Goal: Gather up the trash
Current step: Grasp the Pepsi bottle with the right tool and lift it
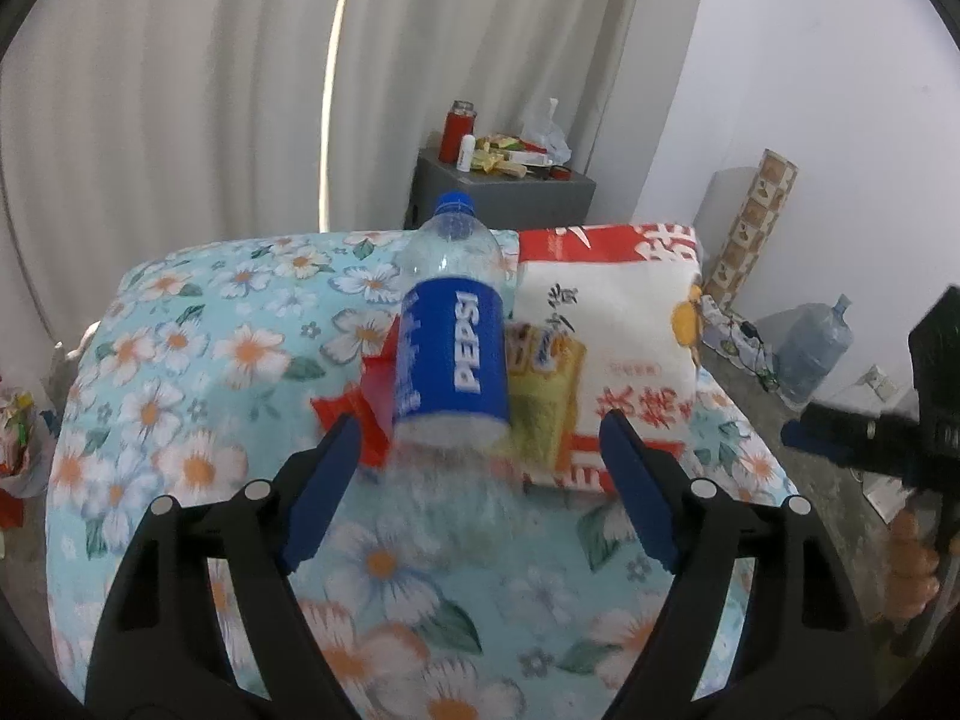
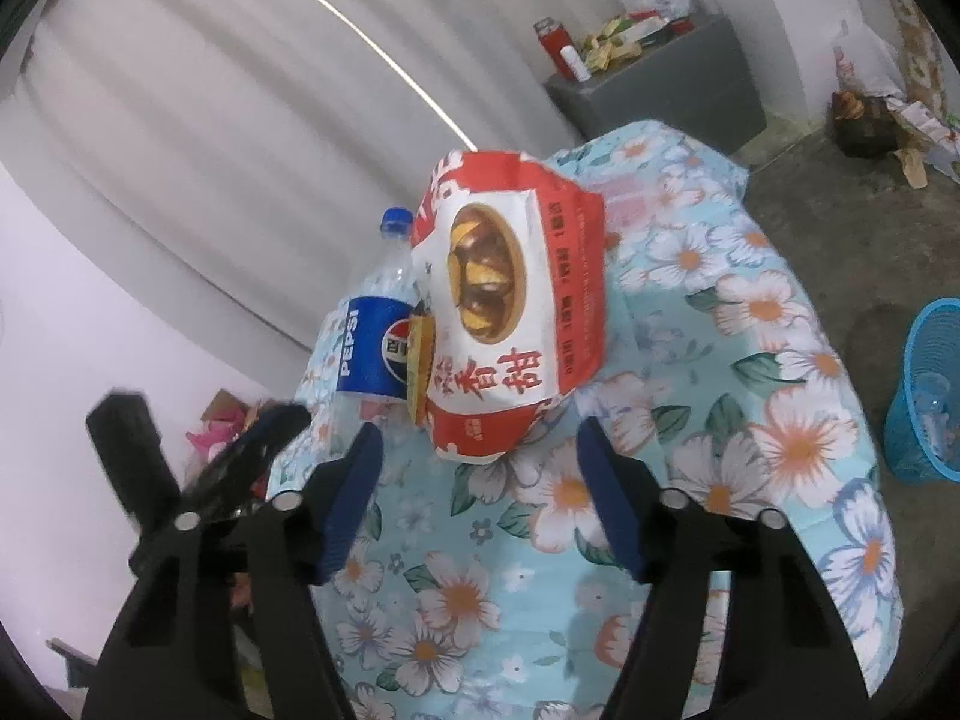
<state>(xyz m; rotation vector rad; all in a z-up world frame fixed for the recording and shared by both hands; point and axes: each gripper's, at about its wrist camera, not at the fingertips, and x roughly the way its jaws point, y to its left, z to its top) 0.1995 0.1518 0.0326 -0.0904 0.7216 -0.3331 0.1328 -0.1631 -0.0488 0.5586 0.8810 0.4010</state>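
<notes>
Both grippers, left (image 1: 480, 468) and right (image 2: 477, 480), were held apart (nothing clamped); closing on the clear blue-labelled plastic bottle (image 1: 450, 336) was judged next

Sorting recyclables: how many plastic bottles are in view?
2: clear blue-capped Pepsi bottle on the floral bedspread beside the snack bag; large blue water jug on the floor. Others may be hidden.

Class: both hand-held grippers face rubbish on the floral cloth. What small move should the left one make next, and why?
Probably ease the left hand-held gripper forward, then close. The clear plastic Pepsi bottle with the blue label lies just ahead, its base barely between the open blue pads, not yet gripped.
</notes>
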